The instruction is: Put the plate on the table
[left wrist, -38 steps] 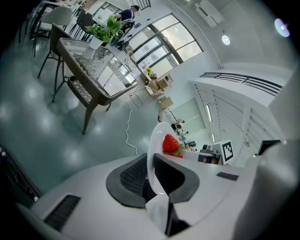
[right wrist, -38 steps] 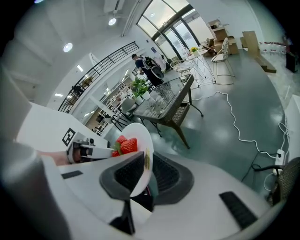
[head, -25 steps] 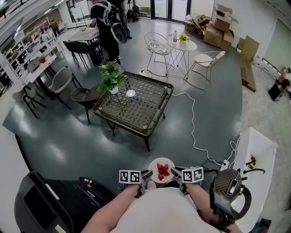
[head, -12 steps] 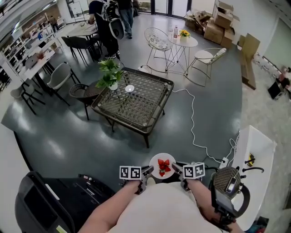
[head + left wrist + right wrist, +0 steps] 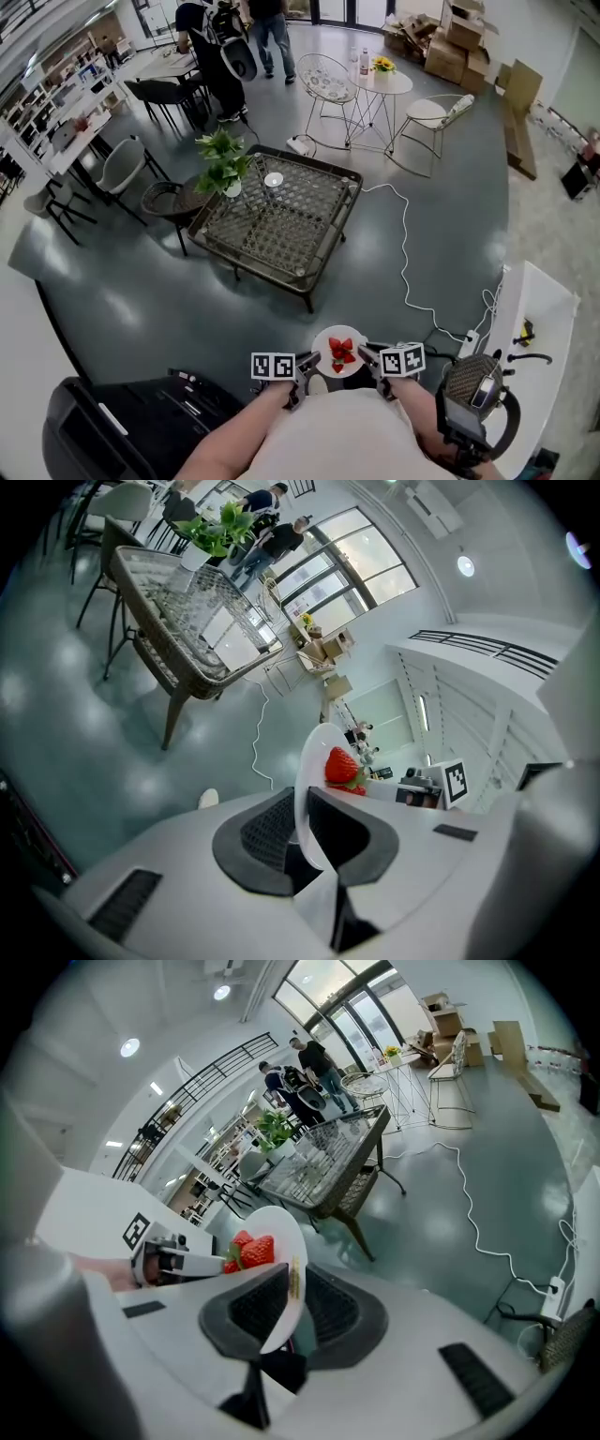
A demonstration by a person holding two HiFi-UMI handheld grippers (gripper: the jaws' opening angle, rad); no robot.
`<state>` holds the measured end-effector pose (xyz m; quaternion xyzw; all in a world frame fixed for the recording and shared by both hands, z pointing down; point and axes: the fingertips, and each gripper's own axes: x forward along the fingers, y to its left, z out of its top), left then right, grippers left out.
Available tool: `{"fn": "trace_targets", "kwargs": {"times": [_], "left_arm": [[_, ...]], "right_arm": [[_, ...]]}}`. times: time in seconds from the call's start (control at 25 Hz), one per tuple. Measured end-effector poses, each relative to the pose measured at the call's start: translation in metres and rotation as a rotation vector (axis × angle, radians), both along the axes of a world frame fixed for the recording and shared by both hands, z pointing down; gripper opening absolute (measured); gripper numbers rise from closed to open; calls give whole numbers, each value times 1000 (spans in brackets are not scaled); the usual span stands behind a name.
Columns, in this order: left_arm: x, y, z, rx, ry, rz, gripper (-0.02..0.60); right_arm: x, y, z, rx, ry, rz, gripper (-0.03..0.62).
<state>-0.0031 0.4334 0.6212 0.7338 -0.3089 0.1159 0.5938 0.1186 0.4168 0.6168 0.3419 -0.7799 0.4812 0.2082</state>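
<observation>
The white plate (image 5: 324,341) was up in the air, close to the person's body. Red strawberries (image 5: 341,352) sat on it. The left gripper (image 5: 304,364) had its fingers pinched tight on the plate's left edge. The right gripper (image 5: 367,357) had its fingers pinched tight on the right edge. The square woven worktop (image 5: 281,225) stood well apart, across the grey floor (image 5: 141,291). A green plant (image 5: 222,159) stood on its far corner. A white cable (image 5: 405,253) lay on the floor beside it.
</observation>
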Motion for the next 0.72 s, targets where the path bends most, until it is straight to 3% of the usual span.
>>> {"fn": "trace_targets", "kwargs": {"times": [0.28,0.72], "left_arm": [[35,-53,4,-22,-4,-9,29],[60,-142,-1,-13,-87,-25,29]], "right_arm": [[34,-57,8,-23,-7,20,58],[61,-146,14,2,-91,-6,57]]}}
